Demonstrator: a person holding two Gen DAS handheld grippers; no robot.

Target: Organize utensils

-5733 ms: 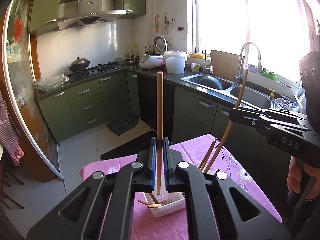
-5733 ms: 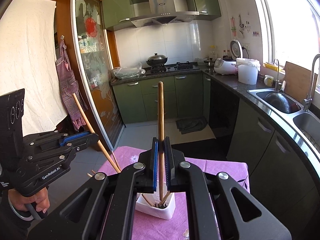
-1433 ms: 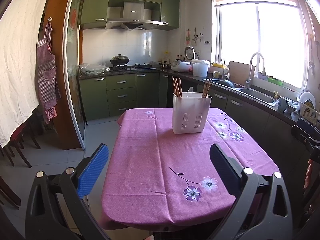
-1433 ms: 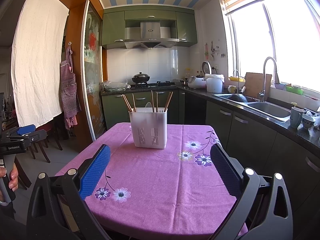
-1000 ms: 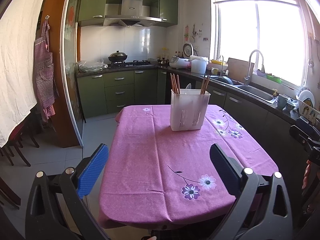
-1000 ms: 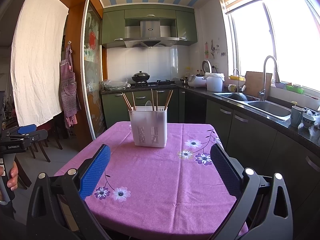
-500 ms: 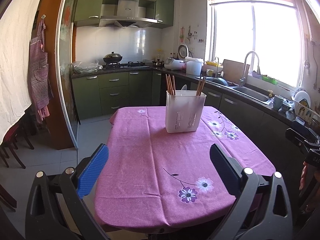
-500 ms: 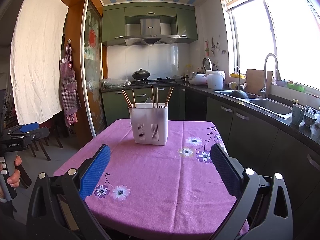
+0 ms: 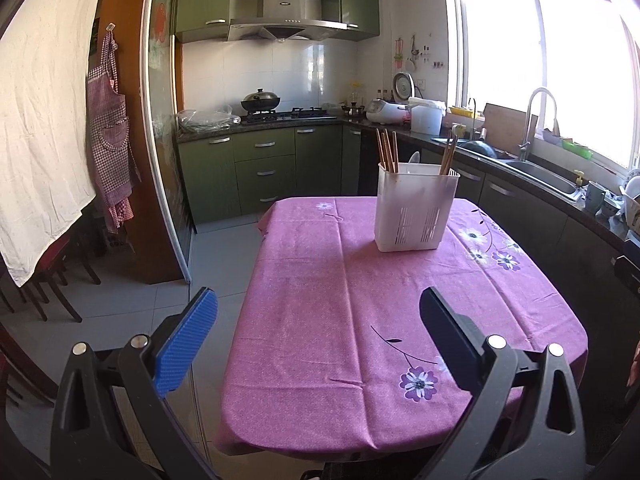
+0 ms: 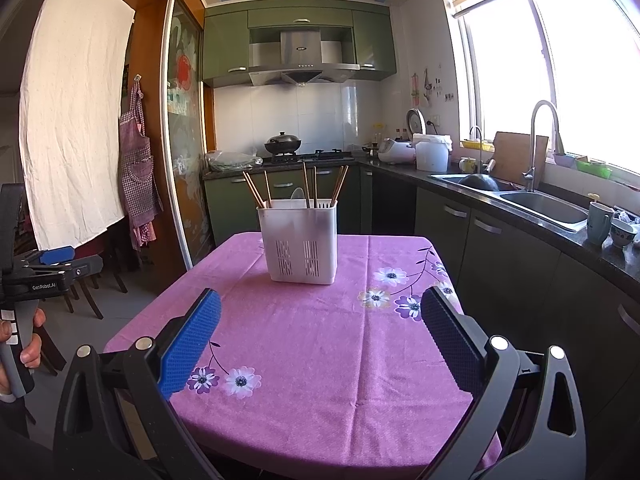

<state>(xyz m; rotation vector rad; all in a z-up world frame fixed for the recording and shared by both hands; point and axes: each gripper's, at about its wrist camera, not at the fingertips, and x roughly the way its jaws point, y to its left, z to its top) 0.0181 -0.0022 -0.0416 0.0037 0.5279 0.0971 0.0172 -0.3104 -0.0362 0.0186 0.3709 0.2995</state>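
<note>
Now both grippers are hovering at the near edge of the table, well apart from the white utensil holder (image 9: 416, 212) that is standing upright on the purple flowered tablecloth (image 9: 340, 320). Left gripper (image 9: 318, 316) is holding its jaws wide apart with nothing between them, its blue pad (image 9: 186, 344) showing on one finger; right gripper (image 10: 320, 318) is likewise gaping and gripping nothing. Wooden chopsticks (image 10: 306, 184) are sticking up out of the holder in several compartments, leaning in small bunches, and a pale spoon (image 10: 297, 196) is poking up among them. Nothing is lying on the cloth between the grippers and the holder. Beyond the table, green cabinets (image 9: 260, 168) are running under a dark countertop, with a lidded wok (image 9: 260, 101) sitting on the stove and a steel sink (image 10: 536, 204) under the bright window. A person's hand (image 10: 24, 344) is gripping the left handle at the edge of the right wrist view.
</note>
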